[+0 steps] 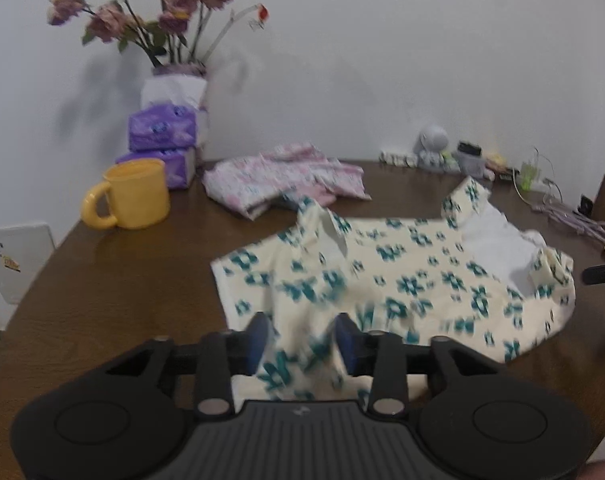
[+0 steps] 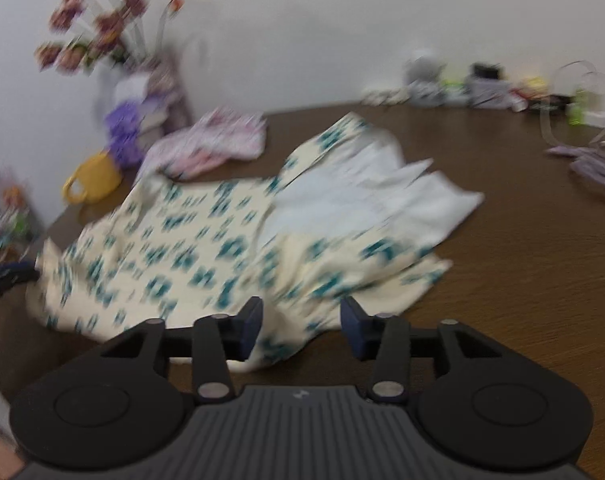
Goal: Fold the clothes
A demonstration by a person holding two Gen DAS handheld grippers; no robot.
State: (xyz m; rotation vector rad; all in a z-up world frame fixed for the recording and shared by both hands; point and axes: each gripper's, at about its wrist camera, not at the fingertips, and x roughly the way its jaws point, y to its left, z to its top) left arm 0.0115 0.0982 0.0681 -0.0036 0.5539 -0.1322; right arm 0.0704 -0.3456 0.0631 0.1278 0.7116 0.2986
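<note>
A cream shirt with teal flowers (image 1: 398, 280) lies spread and partly folded on the brown table, its white inside showing at the right; it also shows in the right wrist view (image 2: 206, 240). My left gripper (image 1: 304, 342) is open, its blue pads on either side of the shirt's near edge. My right gripper (image 2: 301, 328) is open over the shirt's near hem, which lies between the pads. A crumpled pink patterned garment (image 1: 282, 178) lies behind the shirt.
A yellow mug (image 1: 132, 194), purple tissue packs (image 1: 162, 128) and a vase of dried roses (image 1: 174, 76) stand at the back left. Small items (image 1: 454, 156) line the back wall. Purple hangers (image 2: 594, 164) lie at the right. The wooden table (image 2: 522, 280) runs right.
</note>
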